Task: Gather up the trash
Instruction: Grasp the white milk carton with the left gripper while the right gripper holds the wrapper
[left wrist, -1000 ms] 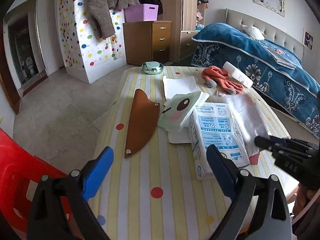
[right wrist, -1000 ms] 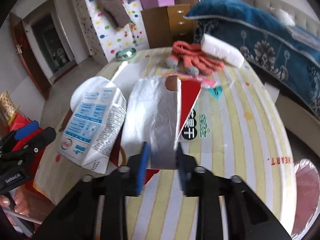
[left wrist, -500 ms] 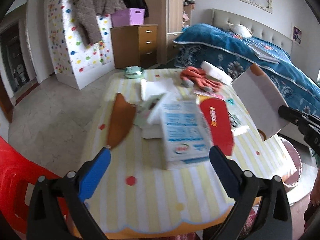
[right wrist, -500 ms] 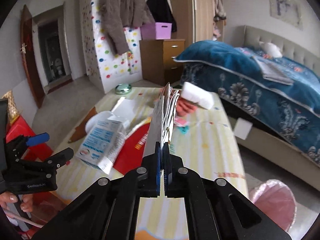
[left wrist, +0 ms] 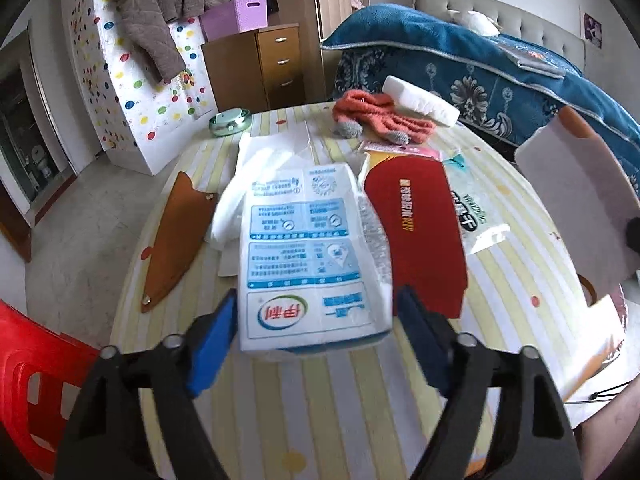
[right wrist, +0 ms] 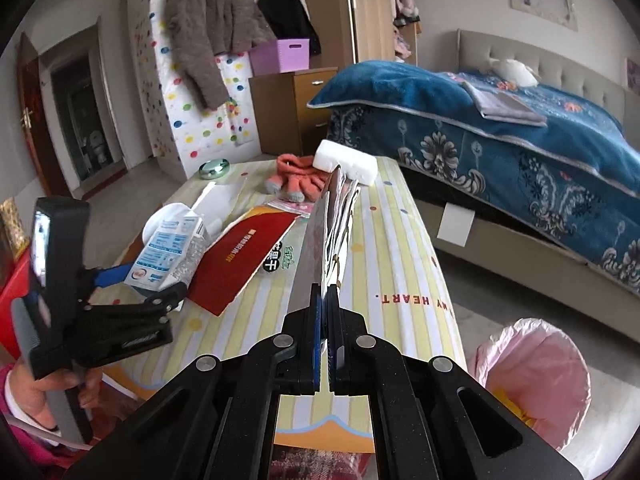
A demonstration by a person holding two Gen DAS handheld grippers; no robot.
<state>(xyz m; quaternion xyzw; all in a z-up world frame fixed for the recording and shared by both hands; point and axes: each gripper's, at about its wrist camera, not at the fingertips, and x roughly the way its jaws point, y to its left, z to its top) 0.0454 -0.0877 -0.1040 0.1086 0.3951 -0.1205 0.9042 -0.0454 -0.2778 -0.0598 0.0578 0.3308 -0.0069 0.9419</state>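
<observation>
Trash is still spread over the striped counter, so we judge the collecting to be at an early stage. Starting from the left, a brown leather-like flap lies near the counter's edge, and beside it our left tongs straddle the near end of a white and blue milk carton that lies flat; the jaws have just been closing, and the carton sits between them, but we see a sliver of gap on each side, so we read them as open and not yet gripping. Just right of the carton lies a red flattened packet, partly over a clear printed wrapper, with a small pink packet behind; all of these are left to gather. Farther back are orange knitted gloves and a white foam block, which may not be trash. On the right, our right tongs are pinched tight on a flat white wrapper held on edge above the counter. Below it on the floor stands a bin with a pink liner; something yellow shows inside, though we cannot tell what.
</observation>
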